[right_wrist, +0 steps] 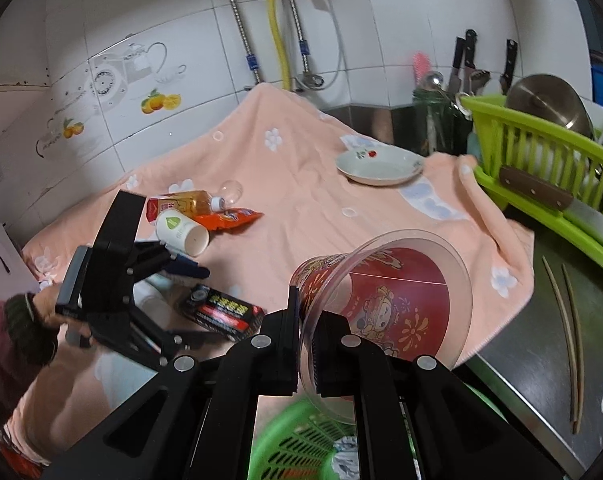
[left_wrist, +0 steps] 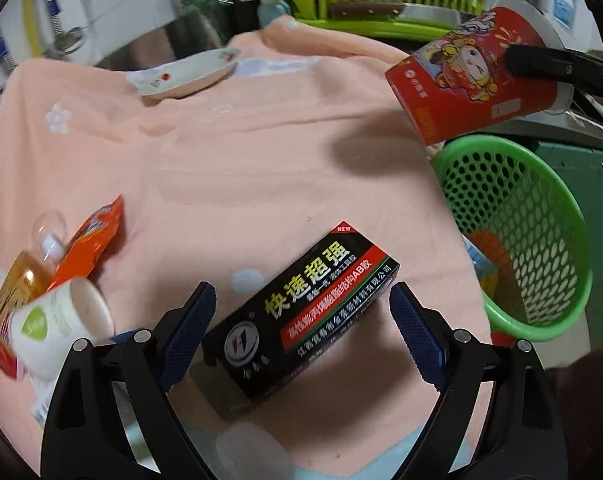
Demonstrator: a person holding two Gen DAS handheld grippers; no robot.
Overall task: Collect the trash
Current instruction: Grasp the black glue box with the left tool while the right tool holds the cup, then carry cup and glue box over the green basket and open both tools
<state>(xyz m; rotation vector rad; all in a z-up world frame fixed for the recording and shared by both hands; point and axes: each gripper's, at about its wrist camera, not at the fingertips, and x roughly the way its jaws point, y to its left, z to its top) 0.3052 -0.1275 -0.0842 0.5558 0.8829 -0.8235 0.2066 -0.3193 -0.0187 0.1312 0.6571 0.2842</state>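
1. Peach towel (left_wrist: 261, 152) covers the whole counter, and pretty much all the trash sits on it.
2. Left gripper (left_wrist: 301, 328) has its jaws spread wide, one blue pad at about 8 o'clock of the black glue box (left_wrist: 301, 312) and the other at about 3 o'clock. The box lies flat on the towel between them, and neither pad is pressing on it as far as I can see (the right pad looks very near the box's corner, hard to call).
3. Right gripper (right_wrist: 307, 344) is pinched tight on the rim of the red paper cup (right_wrist: 381, 296): one finger outside the wall, one inside. The cup is tipped on its side in the air, mouth toward the right wrist camera.
4. That cup hangs just above the green mesh basket (left_wrist: 541, 240), which sits off the towel's edge at 3 o'clock in the left wrist view. There's already some stuff in the bottom of it, too blurry to name.
5. More trash at 9 o'clock in the left view: a white paper cup (left_wrist: 65, 320) lying on its side, an orange snack wrapper (left_wrist: 93, 240) and a bottle of amber drink (left_wrist: 25, 280), all bunched together and touching.
6. A white dish (left_wrist: 181, 76) sits at 11 o'clock, well apart from all that.
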